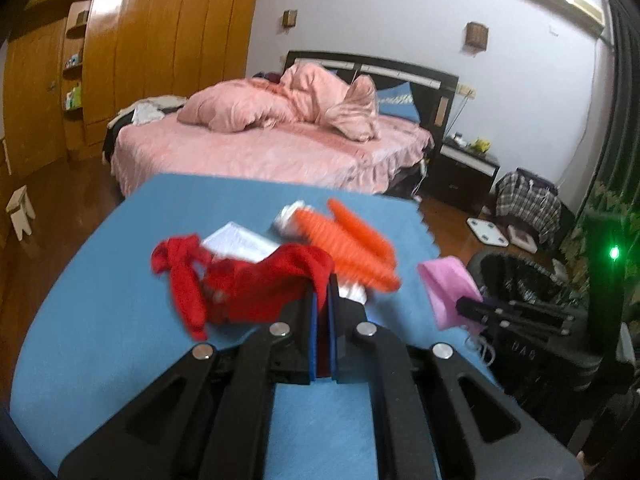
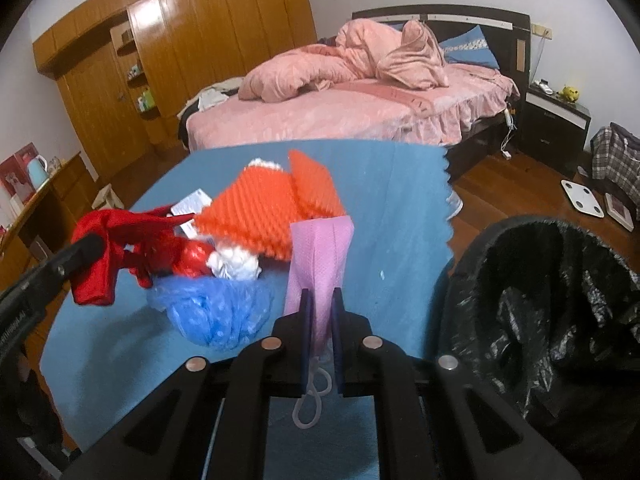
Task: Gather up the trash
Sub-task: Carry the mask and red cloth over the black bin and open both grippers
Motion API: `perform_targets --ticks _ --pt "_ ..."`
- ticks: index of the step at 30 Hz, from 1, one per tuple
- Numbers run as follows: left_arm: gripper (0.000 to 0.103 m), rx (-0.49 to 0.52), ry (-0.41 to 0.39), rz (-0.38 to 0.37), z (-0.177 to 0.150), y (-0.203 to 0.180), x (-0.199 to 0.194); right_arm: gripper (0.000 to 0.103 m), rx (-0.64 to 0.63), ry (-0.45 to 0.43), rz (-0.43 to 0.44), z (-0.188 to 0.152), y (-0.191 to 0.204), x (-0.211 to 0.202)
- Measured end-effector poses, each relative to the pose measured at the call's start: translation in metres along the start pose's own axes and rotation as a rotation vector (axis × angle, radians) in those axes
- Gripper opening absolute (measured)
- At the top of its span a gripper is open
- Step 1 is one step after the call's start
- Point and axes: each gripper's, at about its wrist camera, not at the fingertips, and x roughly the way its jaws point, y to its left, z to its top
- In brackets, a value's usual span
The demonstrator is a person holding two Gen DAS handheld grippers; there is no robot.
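Note:
My left gripper (image 1: pixel 322 294) is shut on a red plastic bag (image 1: pixel 256 284), which hangs lifted above the blue table cover (image 1: pixel 120 280). In the right wrist view the same red bag (image 2: pixel 104 256) dangles from the left gripper (image 2: pixel 98 246) at the left. My right gripper (image 2: pixel 321 298) is shut on a pink face mask (image 2: pixel 320 256); its ear loop hangs below the jaws. From the left wrist view, the mask (image 1: pixel 448 290) shows in the right gripper (image 1: pixel 460 304). Orange foam netting (image 2: pixel 272 208), a white crumpled wad (image 2: pixel 236 266) and a blue plastic bag (image 2: pixel 216 312) lie on the table.
A bin lined with a black bag (image 2: pixel 552 292) stands off the table's right edge. White paper (image 1: pixel 240 242) lies beside the netting. Beyond the table are a bed with pink bedding (image 2: pixel 340 92), a wooden wardrobe (image 2: pixel 180 48), a dark nightstand (image 2: pixel 556 120) and a white scale (image 2: pixel 582 198) on the floor.

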Motion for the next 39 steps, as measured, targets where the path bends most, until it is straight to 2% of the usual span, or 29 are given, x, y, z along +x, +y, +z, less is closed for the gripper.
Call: perform_targets --ticks 6,17,26,39 --pt "0.004 0.019 -0.074 -0.065 0.027 -0.028 -0.013 0.01 0.016 -0.044 0.003 0.014 -0.01 -0.019" --pt "0.004 0.058 -0.107 -0.223 0.048 -0.081 -0.023 0.01 0.062 -0.133 -0.052 0.029 -0.051 -0.077" --pt "0.004 0.117 -0.053 -0.376 0.046 -0.158 0.004 0.01 0.132 -0.166 -0.183 0.022 -0.117 -0.117" --pt "0.004 0.18 0.061 -0.562 0.034 -0.252 0.056 0.01 0.26 -0.157 -0.355 -0.015 -0.21 -0.149"
